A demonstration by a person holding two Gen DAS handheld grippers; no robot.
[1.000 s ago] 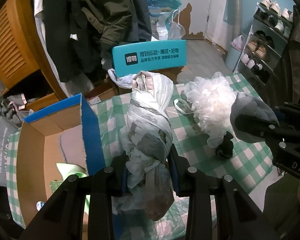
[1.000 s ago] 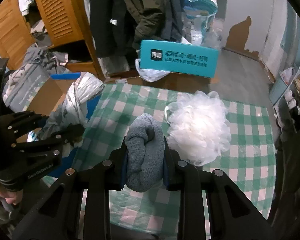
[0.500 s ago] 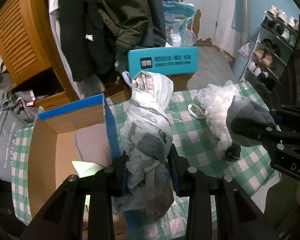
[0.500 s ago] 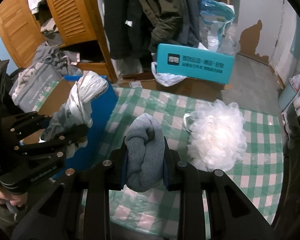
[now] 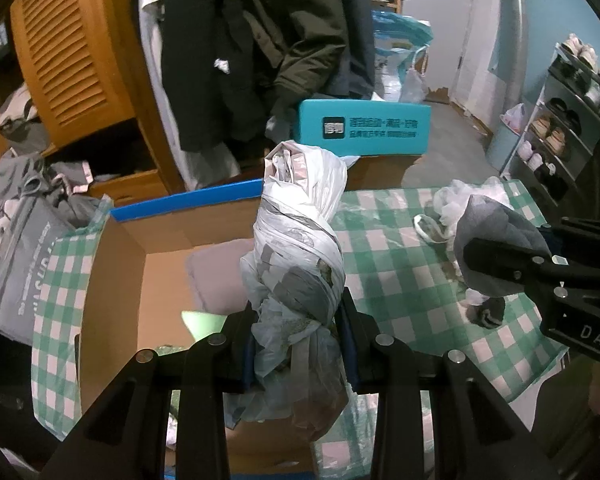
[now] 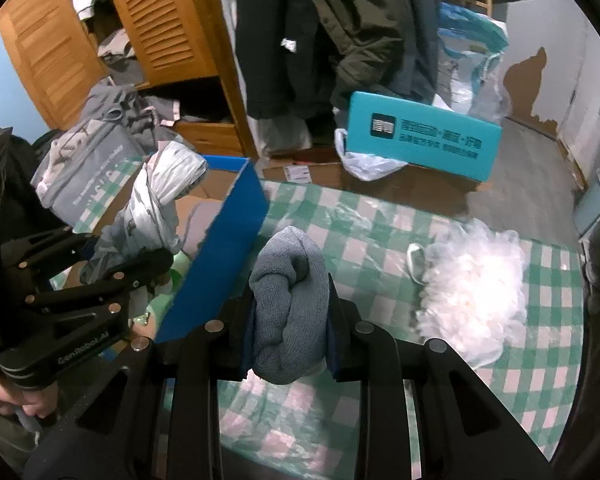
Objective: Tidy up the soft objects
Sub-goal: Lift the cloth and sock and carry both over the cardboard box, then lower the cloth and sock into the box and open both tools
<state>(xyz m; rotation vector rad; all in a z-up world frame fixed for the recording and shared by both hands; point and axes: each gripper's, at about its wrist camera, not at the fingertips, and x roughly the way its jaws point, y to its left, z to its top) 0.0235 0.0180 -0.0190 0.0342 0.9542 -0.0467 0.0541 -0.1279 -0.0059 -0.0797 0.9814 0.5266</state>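
Green-and-white checked cloth covers the table (image 6: 380,264), which carries the work. Nearest the right wrist camera, the right gripper (image 6: 290,332) is clamped on a rolled grey sock (image 6: 288,312), its jaws pressed against both sides of the roll, held above the cloth just beside the blue wall of the cardboard box (image 6: 224,264). Nearest the left wrist camera, the left gripper (image 5: 298,344) is clamped on a twisted bundle of plastic bags (image 5: 296,256), upright between the jaws, with its knotted lower end hanging below them; it hangs over the open box (image 5: 116,280), whose brown interior holds a pale pink cloth (image 5: 216,272) and a light green item (image 5: 200,320). Right of the sock, a white mesh bath pouf (image 6: 472,284) with a loop cord lies on the cloth, apart from both grippers. Beyond the table's far edge, a teal shoe box (image 6: 420,140) with printed text rests on brown cardboard. Farther back hang dark coats (image 6: 340,20) beside an orange louvred wardrobe (image 6: 156,16). A shoe rack (image 5: 564,120) stands at the right wall.
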